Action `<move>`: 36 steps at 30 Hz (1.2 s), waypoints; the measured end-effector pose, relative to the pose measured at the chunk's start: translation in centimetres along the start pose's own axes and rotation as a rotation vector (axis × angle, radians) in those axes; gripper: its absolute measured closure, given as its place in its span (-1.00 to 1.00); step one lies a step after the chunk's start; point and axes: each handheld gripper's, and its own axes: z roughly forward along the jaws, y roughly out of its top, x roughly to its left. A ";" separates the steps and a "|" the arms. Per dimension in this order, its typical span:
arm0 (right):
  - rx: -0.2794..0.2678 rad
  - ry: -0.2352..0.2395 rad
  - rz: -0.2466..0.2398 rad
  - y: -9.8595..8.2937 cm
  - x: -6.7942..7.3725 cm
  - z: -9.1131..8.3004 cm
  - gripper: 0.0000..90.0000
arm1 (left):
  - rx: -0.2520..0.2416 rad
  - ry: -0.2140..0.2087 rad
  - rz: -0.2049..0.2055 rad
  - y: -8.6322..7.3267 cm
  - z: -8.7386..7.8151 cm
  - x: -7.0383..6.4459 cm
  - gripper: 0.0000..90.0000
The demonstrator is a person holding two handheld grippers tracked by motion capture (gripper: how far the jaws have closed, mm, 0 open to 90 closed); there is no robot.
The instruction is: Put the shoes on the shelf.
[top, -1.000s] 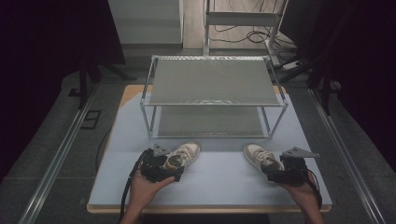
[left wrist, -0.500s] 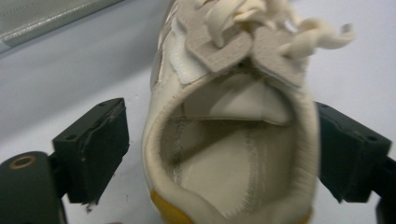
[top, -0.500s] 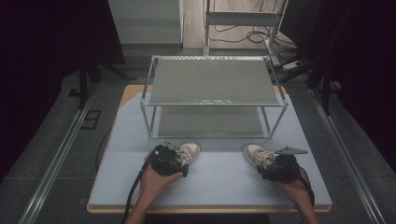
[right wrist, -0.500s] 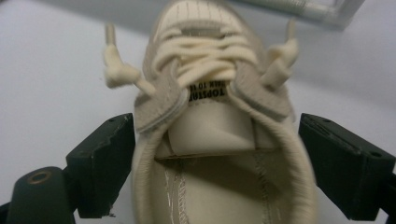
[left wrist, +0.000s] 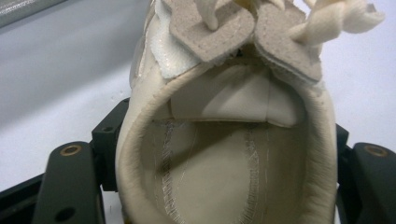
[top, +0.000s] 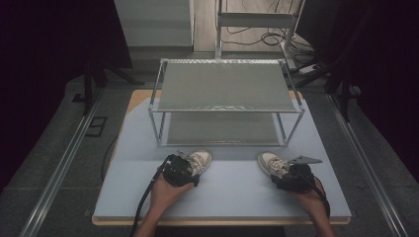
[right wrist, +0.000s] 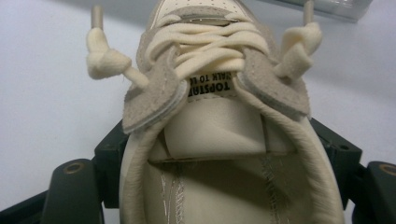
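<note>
**Two shoes at the bench's near edge, one in each set of tongs**

Dark surroundings frame a pale blue bench that carries a two-tier metal rack at its far half. Both shoes sit on the bench in front of the rack, well apart, toes pointing toward it. The left shoe lies near the rack's left leg; the left tongs close around its heel end, held by the left hand. In the left gripper view, the shoe's collar fills the gap between the two black jaws, which press against its sides. The right shoe lies near the rack's right leg; the right tongs grip its heel likewise, with the right hand behind them. The right gripper view shows the cream laces and the tongue label, with a jaw tight on each side of the collar.
</note>
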 end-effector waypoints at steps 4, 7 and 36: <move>-0.004 0.008 -0.011 -0.1 -0.1 -0.1 -0.39 | -0.009 -0.008 -0.010 -0.1 0.0 0.1 -0.38; -0.012 0.048 -0.023 -0.1 -0.2 -0.2 -0.38 | -0.034 -0.021 -0.019 -0.4 -0.3 0.4 -0.37; -0.130 0.116 -0.035 4.9 3.1 -0.1 -0.38 | -0.146 -0.028 -0.038 3.4 -2.3 1.0 -0.37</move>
